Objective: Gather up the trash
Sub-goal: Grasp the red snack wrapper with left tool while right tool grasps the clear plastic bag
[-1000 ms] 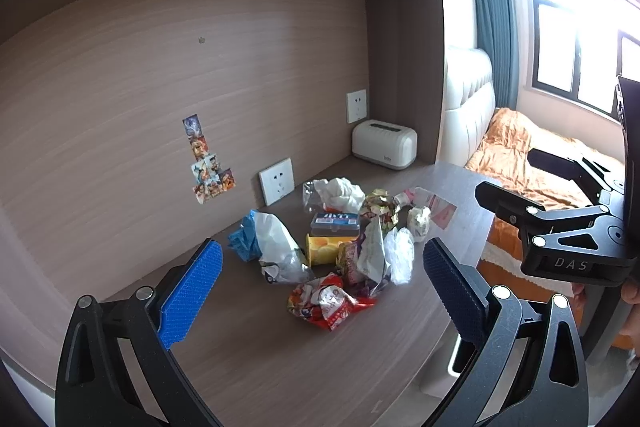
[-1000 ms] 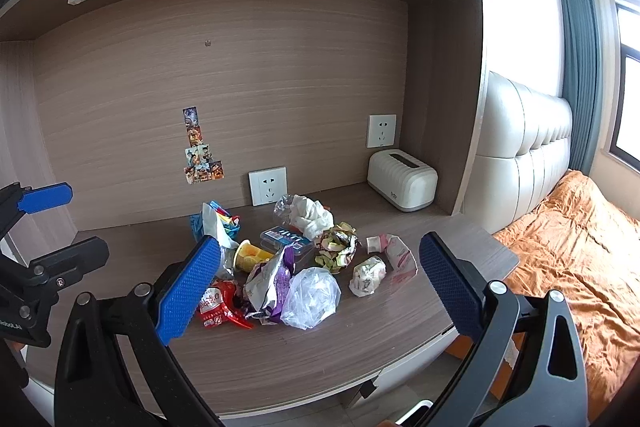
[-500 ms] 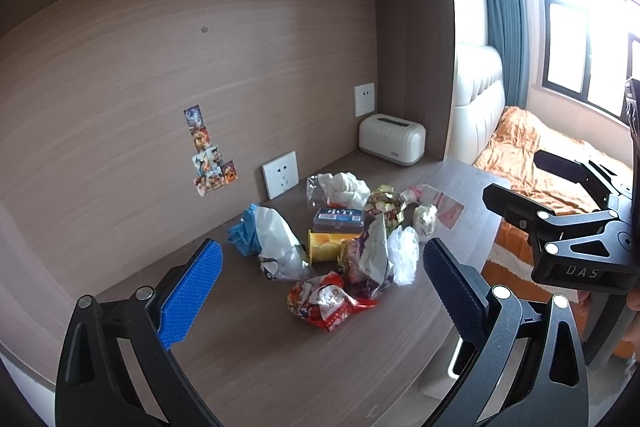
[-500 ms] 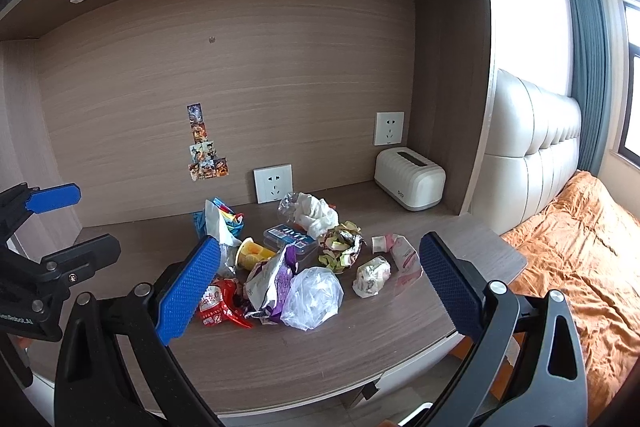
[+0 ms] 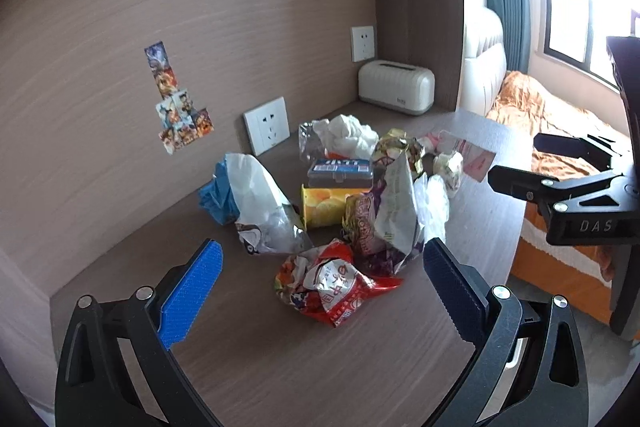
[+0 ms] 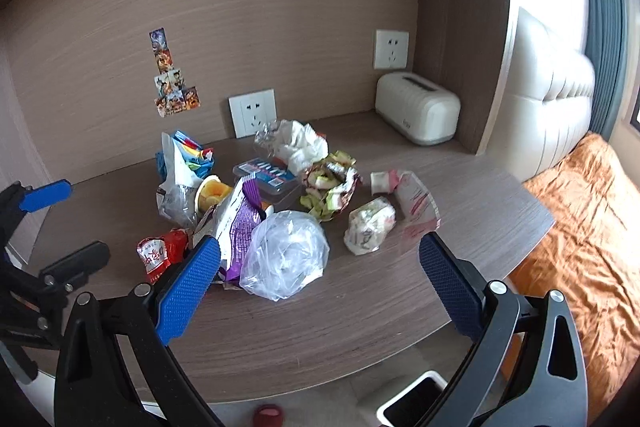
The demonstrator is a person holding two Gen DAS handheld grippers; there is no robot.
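A pile of trash lies on the wooden desk [image 5: 256, 367]. In the left wrist view my left gripper [image 5: 320, 279] is open and empty, just before a crumpled red wrapper [image 5: 328, 283]; behind it are a purple snack bag [image 5: 380, 223], a yellow box [image 5: 324, 207], and a white and blue bag [image 5: 256, 203]. In the right wrist view my right gripper [image 6: 318, 277] is open and empty, above a clear plastic bag [image 6: 286, 253]. A crumpled white wrapper [image 6: 370, 223] and a pink packet [image 6: 414, 201] lie to its right.
A white toaster [image 6: 418, 111] stands at the back right corner. A white bin [image 6: 416, 401] sits on the floor below the desk's front edge. An orange bed [image 6: 588, 227] is to the right. Wall sockets [image 6: 252, 111] are behind the pile.
Both grippers have moved forward and down toward the trash pile, which now looks larger. Both stay open. Nothing on the desk has moved.
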